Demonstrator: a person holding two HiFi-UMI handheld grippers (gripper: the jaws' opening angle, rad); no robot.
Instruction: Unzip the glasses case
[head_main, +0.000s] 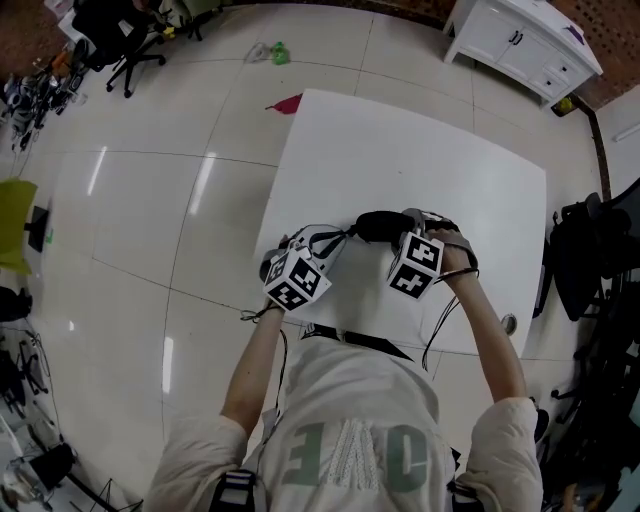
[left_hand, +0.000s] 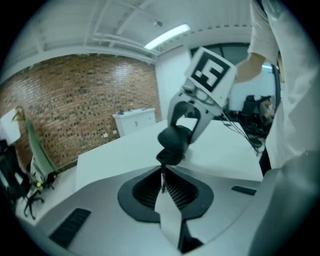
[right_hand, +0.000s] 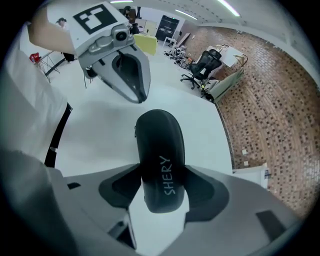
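Case: black hard shell, lettered "SHERY", over the white surface, near the person's edge.
Right gripper: jaws clamped across the case's body.
Left gripper: jaws pinched together on the zip pull at the case's end.

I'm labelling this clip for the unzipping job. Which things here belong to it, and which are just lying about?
In the job:
case, clamped in the right gripper's jaws
zip pull, pinched by the left gripper
table

Lying about:
pink scrap on the floor
green thing on the floor
white cabinet
office chair
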